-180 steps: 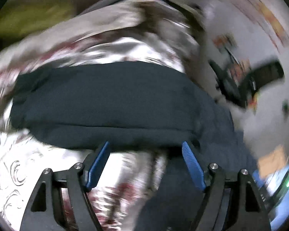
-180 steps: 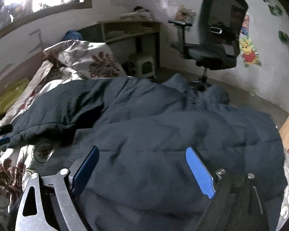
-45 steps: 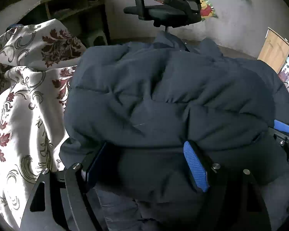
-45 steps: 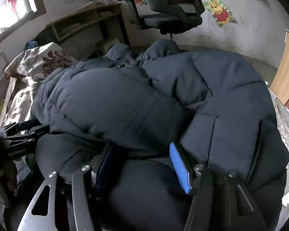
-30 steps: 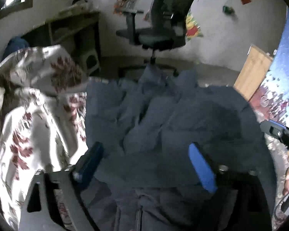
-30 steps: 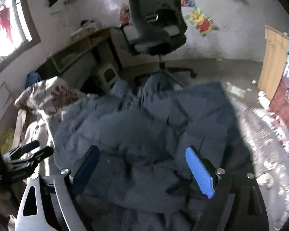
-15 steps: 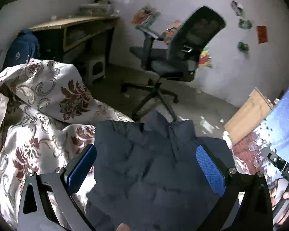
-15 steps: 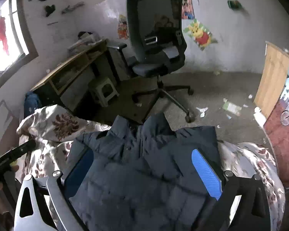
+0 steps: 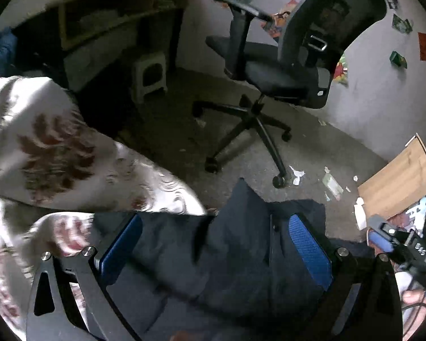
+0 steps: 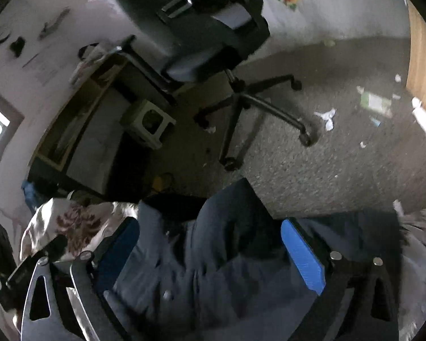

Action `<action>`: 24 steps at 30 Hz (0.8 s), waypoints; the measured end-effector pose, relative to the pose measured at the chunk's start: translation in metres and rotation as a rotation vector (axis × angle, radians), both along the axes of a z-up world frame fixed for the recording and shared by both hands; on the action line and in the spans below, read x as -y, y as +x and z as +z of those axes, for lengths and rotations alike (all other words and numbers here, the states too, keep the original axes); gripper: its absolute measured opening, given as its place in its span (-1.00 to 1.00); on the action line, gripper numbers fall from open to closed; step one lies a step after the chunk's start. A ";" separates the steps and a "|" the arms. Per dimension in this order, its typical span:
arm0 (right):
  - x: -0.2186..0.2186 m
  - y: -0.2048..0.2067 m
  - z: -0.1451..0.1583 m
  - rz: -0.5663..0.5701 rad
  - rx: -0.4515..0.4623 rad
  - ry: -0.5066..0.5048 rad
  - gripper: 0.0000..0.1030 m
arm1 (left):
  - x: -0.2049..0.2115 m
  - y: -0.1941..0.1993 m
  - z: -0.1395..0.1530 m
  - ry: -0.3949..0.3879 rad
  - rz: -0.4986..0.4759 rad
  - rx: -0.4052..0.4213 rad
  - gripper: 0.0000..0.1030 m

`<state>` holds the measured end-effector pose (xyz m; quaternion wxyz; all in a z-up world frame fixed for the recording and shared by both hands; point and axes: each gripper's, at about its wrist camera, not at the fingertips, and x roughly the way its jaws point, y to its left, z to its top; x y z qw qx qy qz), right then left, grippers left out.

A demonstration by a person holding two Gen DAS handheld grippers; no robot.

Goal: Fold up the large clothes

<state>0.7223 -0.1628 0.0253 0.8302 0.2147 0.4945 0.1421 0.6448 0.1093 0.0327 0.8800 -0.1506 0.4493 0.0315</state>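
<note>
A dark navy padded jacket (image 9: pixel 227 255) lies folded on a bed with a white and maroon floral cover (image 9: pixel 56 153); its collar end points toward the floor. It also shows in the right wrist view (image 10: pixel 218 255). My left gripper (image 9: pixel 213 253) is open and empty, held above the jacket. My right gripper (image 10: pixel 210 253) is open and empty, also above the jacket. The right gripper shows at the right edge of the left wrist view (image 9: pixel 389 238).
A black office chair (image 9: pixel 284 71) stands on the grey floor (image 10: pixel 326 156) beyond the bed edge. A desk (image 9: pixel 105 28) and small stool (image 9: pixel 150 76) are at the back left. A wooden board (image 9: pixel 397 182) and paper scraps lie at right.
Both grippers let go of the jacket, opened and lifted away from it. The cameras now tilt toward the floor and chair.
</note>
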 end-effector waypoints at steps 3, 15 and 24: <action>0.002 0.023 -0.027 -0.019 -0.034 0.012 0.82 | 0.004 0.020 -0.018 0.019 0.028 -0.009 0.96; 0.013 0.067 -0.088 -0.046 -0.171 0.116 0.51 | 0.024 0.078 -0.075 -0.053 0.068 -0.147 0.57; 0.009 0.056 -0.086 -0.030 -0.161 0.145 -0.63 | 0.017 0.072 -0.082 -0.175 0.061 -0.147 -0.82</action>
